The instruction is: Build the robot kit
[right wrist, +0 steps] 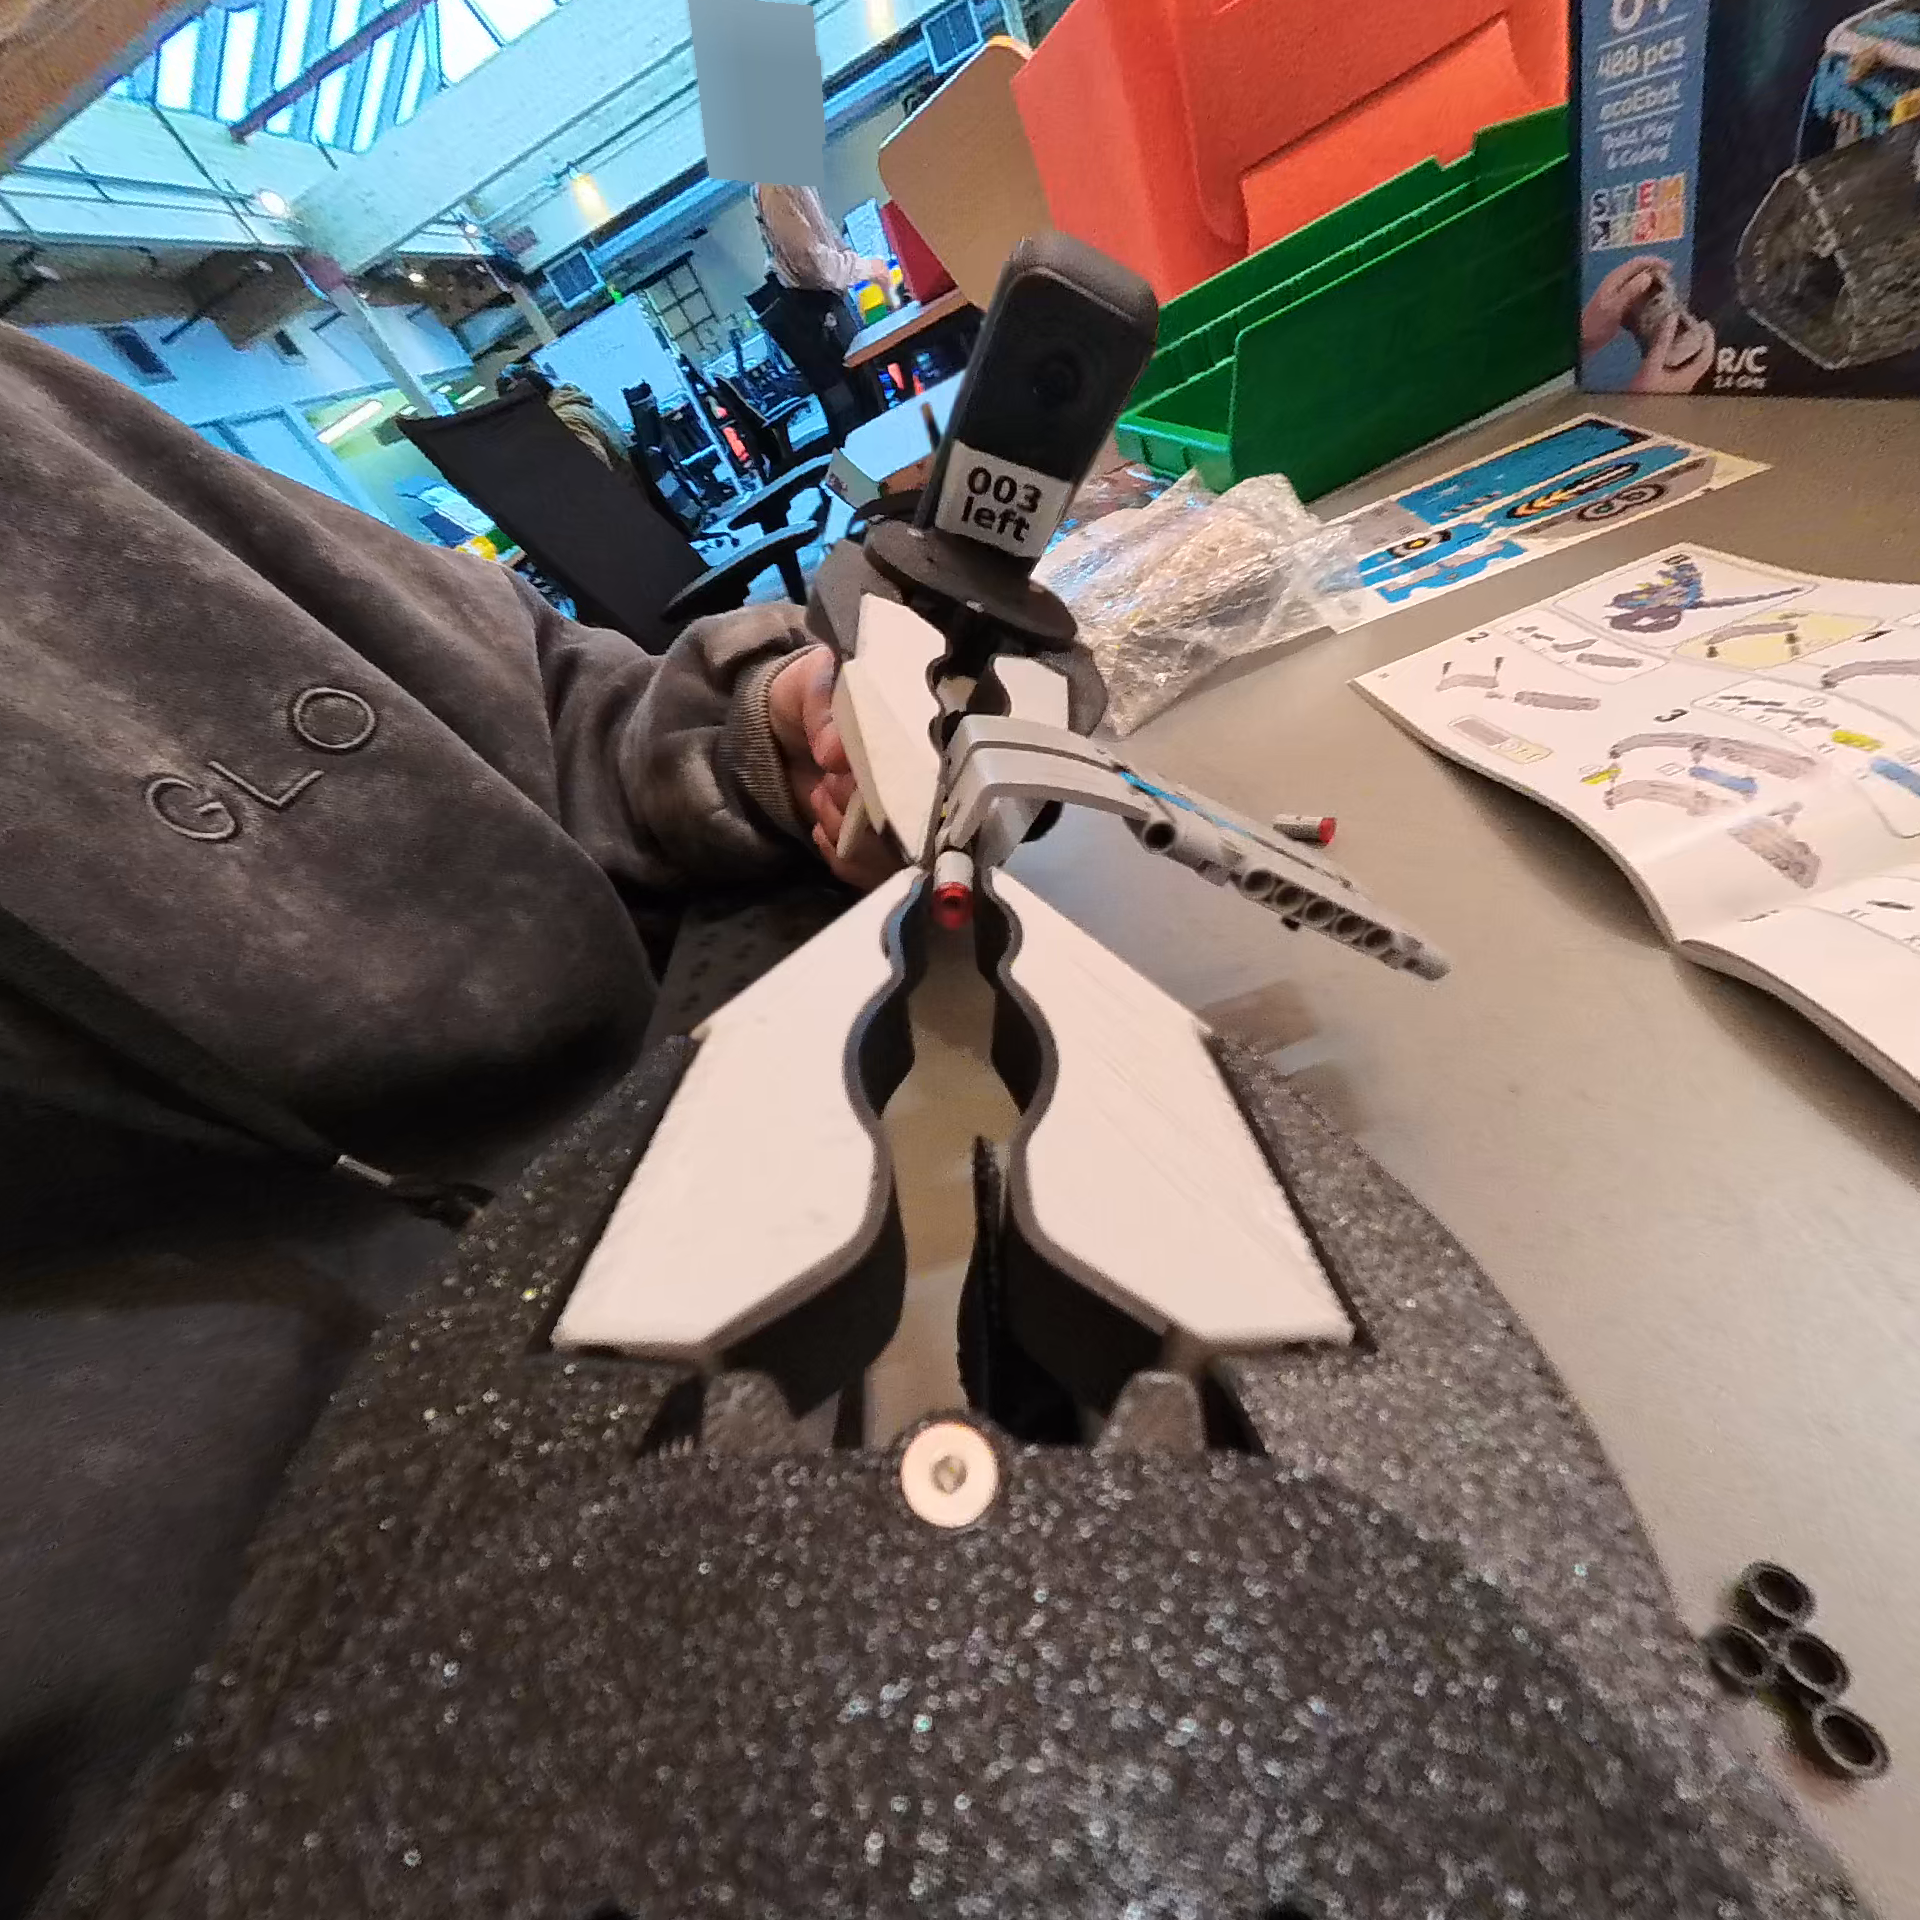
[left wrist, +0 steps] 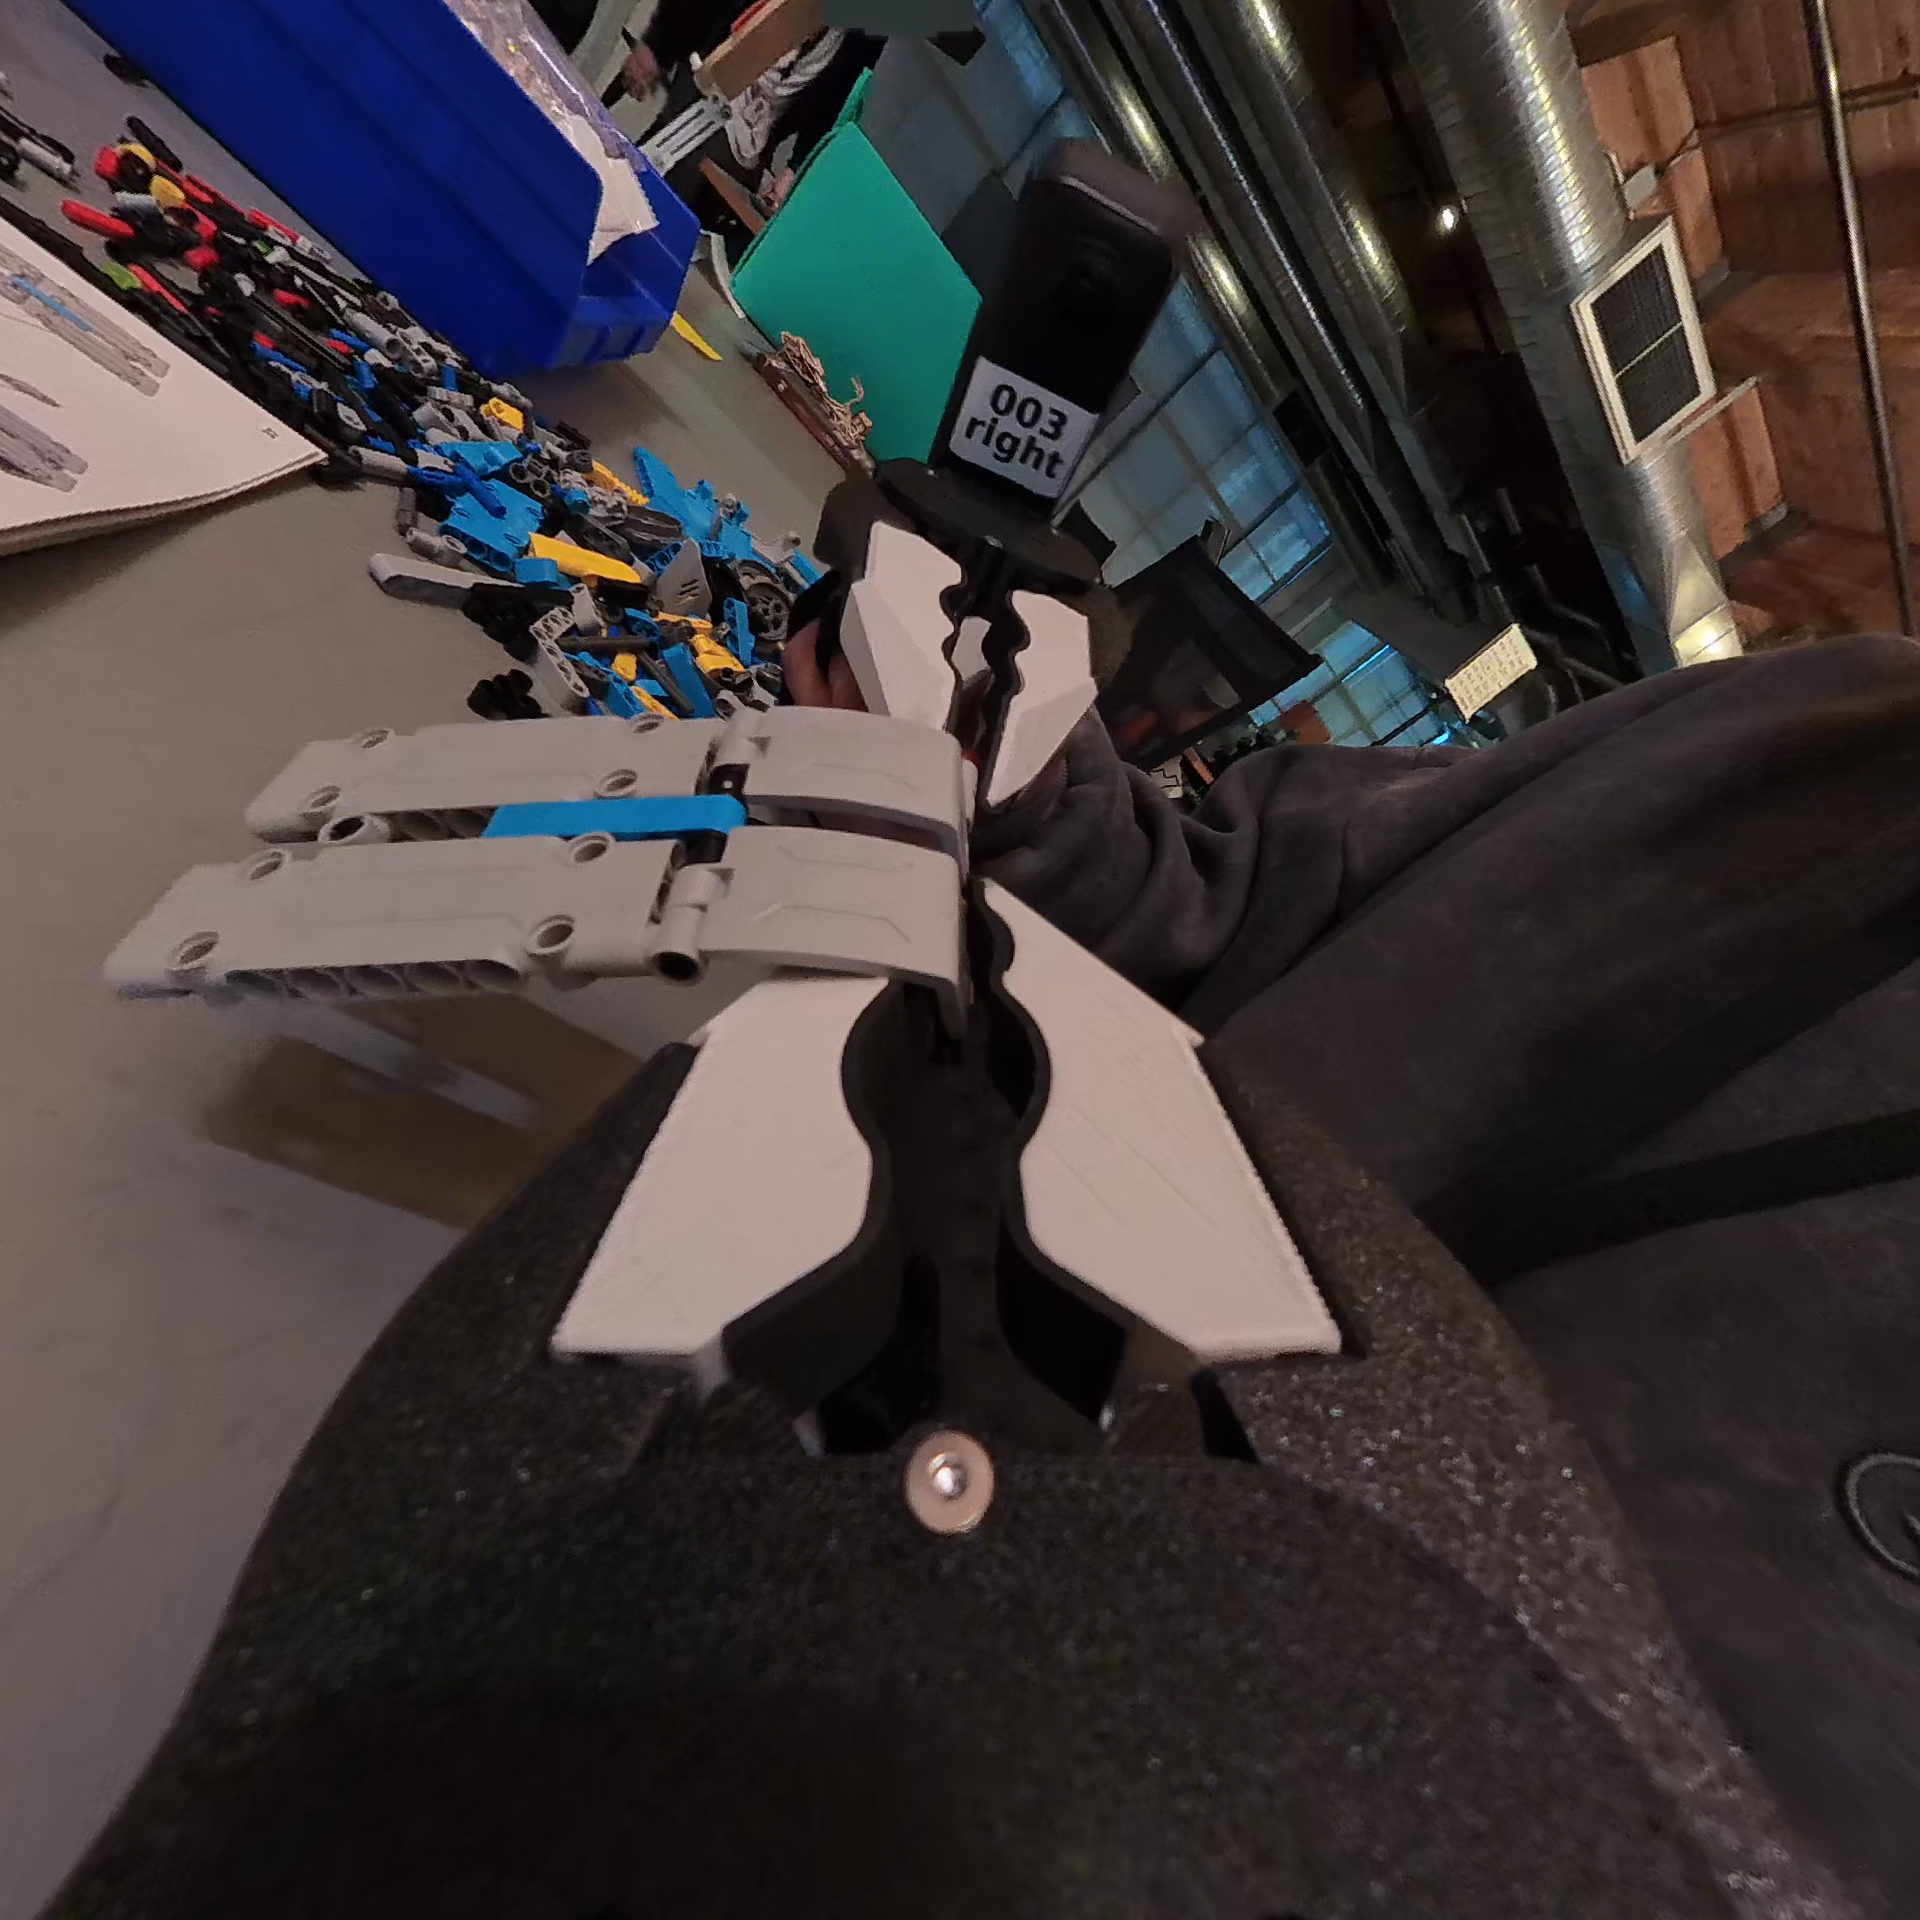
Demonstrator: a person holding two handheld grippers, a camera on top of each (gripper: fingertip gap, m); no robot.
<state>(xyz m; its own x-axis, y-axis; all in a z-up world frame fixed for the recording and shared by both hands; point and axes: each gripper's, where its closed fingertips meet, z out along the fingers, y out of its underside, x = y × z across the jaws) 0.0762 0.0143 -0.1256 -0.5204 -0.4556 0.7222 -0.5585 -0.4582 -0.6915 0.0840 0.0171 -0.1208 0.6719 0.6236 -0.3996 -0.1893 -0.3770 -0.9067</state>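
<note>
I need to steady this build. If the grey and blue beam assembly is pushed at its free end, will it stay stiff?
Probably not: the grey and blue beam assembly shows a hinge joint midway, so it may fold. Only the left tool clamps one end, so the far end could swing. Plastic, holed beams suggest it is light.

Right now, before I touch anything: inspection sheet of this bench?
Surface: grey table.
Job's things: grey assembly with a blue beam; red-tipped pin.
Clutter: pile of loose pieces, booklet, plastic bag, black rings.
Grippers: left claw shut on the grey assembly; right claw shut on the red-tipped pin, close to the assembly's held end.
Cables: nothing seen.
Surroundings: blue bin, green bin, printed box.
</note>
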